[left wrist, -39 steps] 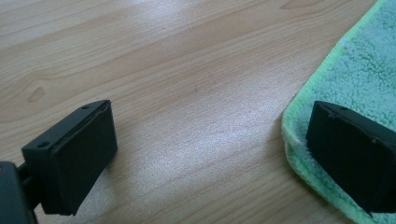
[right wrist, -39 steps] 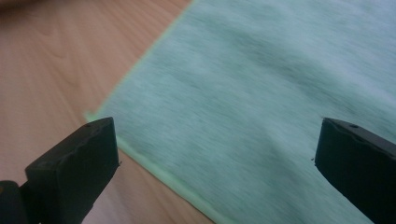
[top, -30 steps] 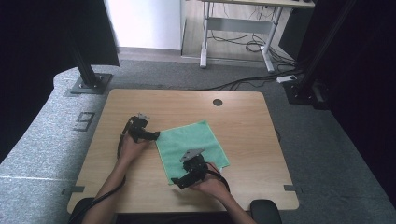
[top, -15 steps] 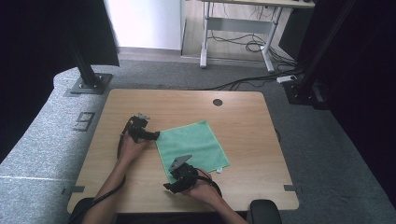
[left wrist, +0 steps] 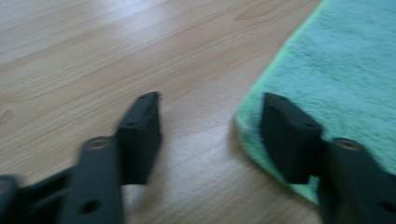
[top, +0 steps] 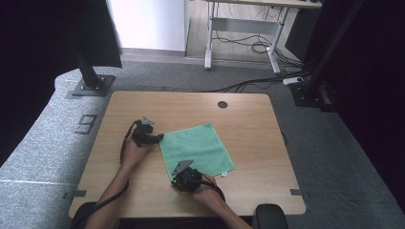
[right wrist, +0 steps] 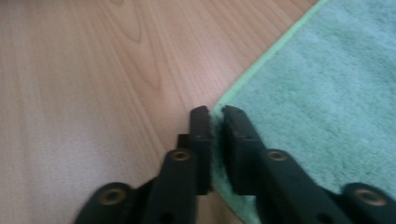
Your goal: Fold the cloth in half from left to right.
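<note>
**Now both my grippers are at the green cloth's near edge**

Here on the wooden table (top: 248,124) the green cloth (top: 196,148) lies flat, one corner towards my left hand, one towards my right.

My right gripper (right wrist: 213,122) sits at the cloth's near corner. In the right gripper view its jaws have just been closing and stand nearly together, with the cloth's edge pinched in the thin gap between them; the rest of the cloth spreads away to the right of the jaws. From the high view that same gripper (top: 177,172) touches the cloth's lower left corner.

My left gripper (left wrist: 210,128) is at the left corner. Its jaws have just been closing too, but they stand apart: one rests on bare wood, the other sits over the cloth's edge, and the hem lies between them, not yet squeezed. From above, this gripper (top: 160,137) meets the cloth's corner.
</note>
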`<state>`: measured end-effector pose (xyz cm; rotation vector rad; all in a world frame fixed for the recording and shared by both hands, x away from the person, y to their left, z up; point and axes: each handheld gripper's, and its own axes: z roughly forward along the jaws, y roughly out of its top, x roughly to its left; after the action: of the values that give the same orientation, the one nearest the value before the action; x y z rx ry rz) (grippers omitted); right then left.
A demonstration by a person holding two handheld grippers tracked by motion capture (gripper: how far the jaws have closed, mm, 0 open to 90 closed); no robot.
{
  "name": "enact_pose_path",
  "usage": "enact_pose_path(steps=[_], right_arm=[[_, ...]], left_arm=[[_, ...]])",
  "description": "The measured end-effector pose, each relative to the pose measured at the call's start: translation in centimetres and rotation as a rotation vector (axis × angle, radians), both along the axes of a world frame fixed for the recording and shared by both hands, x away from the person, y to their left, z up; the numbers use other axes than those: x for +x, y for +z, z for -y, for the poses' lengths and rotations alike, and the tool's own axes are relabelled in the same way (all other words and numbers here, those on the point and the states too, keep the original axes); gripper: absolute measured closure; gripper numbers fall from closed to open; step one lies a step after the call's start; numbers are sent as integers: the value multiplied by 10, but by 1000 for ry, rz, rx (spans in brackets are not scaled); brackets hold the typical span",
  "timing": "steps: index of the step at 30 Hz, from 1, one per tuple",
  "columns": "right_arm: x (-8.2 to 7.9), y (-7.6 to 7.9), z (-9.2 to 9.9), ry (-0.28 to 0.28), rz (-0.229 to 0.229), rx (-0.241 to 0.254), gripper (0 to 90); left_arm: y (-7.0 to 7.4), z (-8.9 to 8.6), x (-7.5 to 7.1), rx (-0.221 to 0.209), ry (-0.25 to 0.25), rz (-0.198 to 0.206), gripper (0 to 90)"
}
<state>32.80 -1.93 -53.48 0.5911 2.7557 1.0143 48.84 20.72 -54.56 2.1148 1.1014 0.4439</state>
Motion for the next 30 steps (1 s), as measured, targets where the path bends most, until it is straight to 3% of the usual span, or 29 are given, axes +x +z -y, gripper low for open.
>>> enact_pose_path(steps=[3,5,7,11,19,30], right_arm=[[3,0,2,-12,-16,10,859],[4,0,2,-15,-30,11,864],[5,0,2,-15,-33,15,866],[6,-1,0,-18,-49,33,866],[5,0,-8,-5,-27,37,867],[6,23,7,-26,12,102,869]], left_arm=[[0,2,-2,-16,-30,-1,622],[1,3,-2,-42,-48,-25,778],[1,1,-1,-71,-48,-46,857],[2,-5,0,-80,-26,-63,878],[4,-21,-2,-105,14,-90,884],[21,-8,-5,-75,9,-19,884]])
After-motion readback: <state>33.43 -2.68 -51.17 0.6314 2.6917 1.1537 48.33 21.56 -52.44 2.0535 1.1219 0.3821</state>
